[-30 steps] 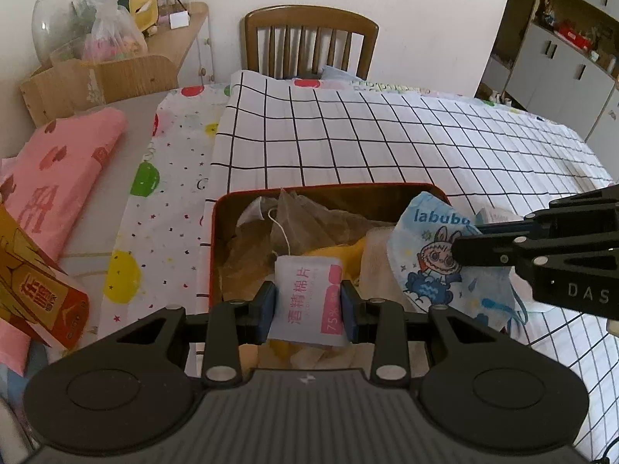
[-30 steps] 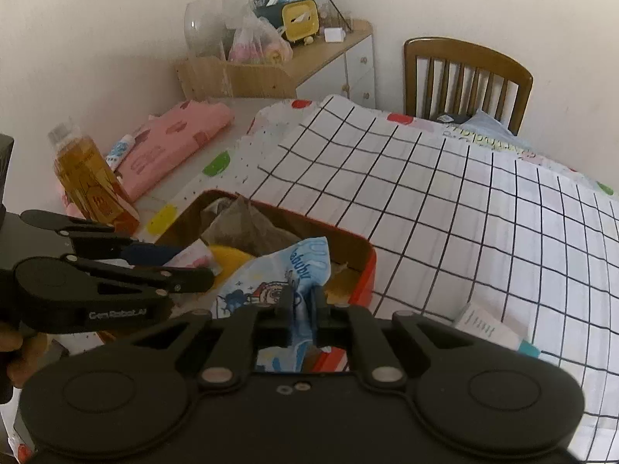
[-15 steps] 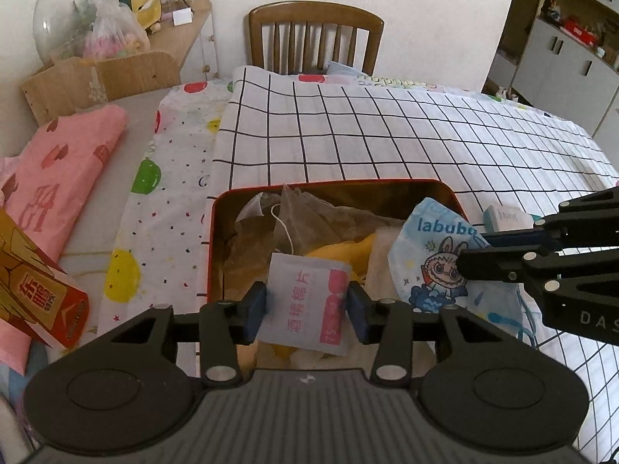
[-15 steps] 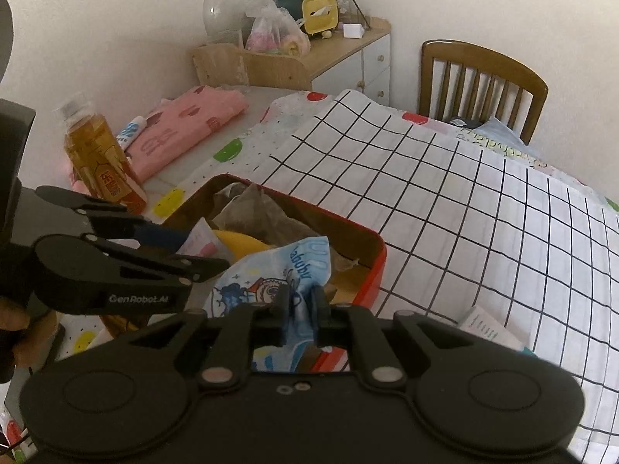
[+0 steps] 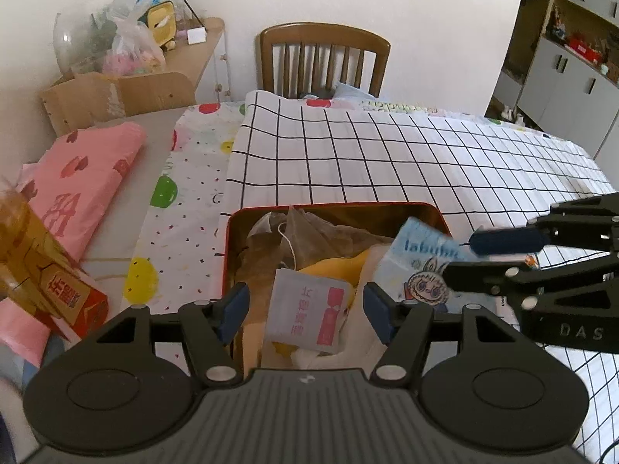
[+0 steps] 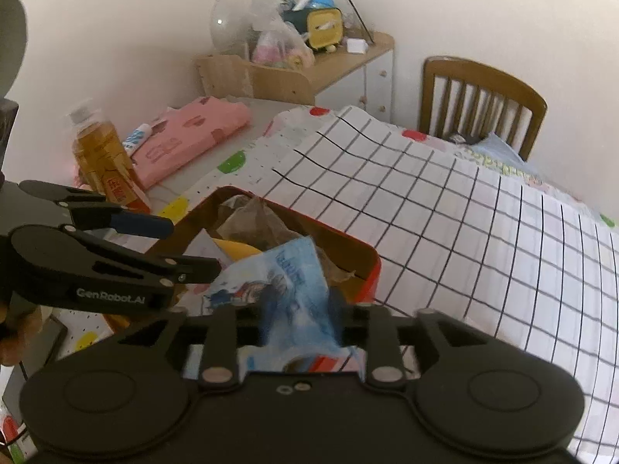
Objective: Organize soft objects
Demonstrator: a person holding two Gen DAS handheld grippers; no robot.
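Both grippers' jaws have just been opening: the left gripper (image 5: 305, 311) is seen released around a white sachet (image 5: 307, 315) lying in the red tin (image 5: 441, 216), the right gripper (image 6: 298, 305) released around a blue packet (image 6: 286, 274) at the tin's near-right corner, the checked cloth (image 5: 387, 162) beyond.

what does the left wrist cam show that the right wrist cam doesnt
Only the left wrist view shows the grey cabinets and the white sachet lying flat between the left gripper pads, untouched. Only the right wrist view shows the whole bottle, a tube on the pink cloth and a hand. Both show the red tin, the labubu packet, the chair and the right gripper, jaws just opened.
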